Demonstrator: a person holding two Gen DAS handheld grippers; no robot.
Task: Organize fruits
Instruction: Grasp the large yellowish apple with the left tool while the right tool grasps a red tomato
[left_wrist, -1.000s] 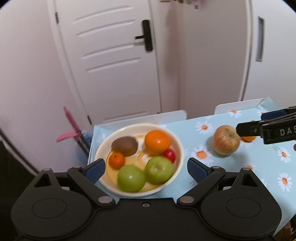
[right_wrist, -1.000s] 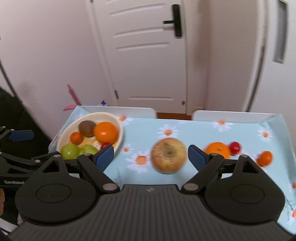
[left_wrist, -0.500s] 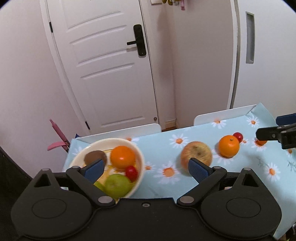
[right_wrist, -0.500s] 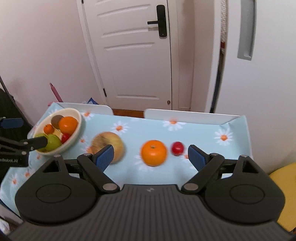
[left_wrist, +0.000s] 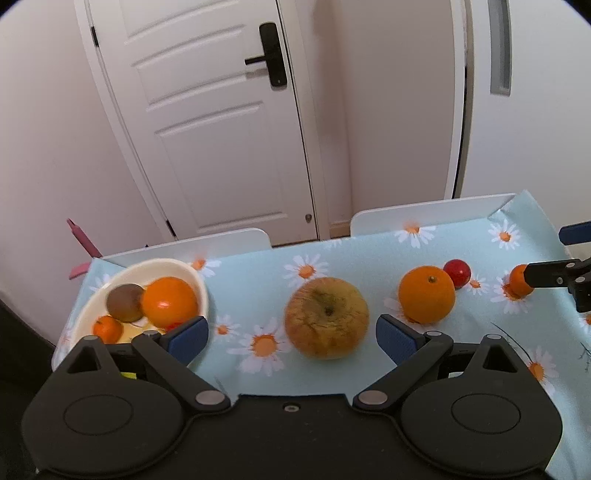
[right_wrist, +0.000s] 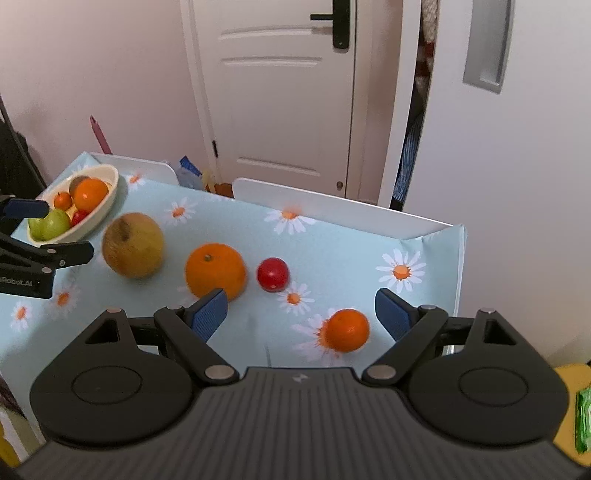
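A cream bowl at the table's left end holds an orange, a kiwi, a small mandarin, green apples and a red fruit. On the daisy cloth lie a yellow-brown apple, a big orange, a small red fruit and a small mandarin. My left gripper is open, the apple between and just beyond its fingertips. My right gripper is open, the mandarin near its right finger.
The table has white raised edges at the back and a drop at its right end. Behind it stand a white door and a white cabinet. A pink stick leans at the far left.
Both grippers have swung right along the table. The left view has gone from the bowl to the apple; the right view from the apple to the orange, red fruit and mandarin.
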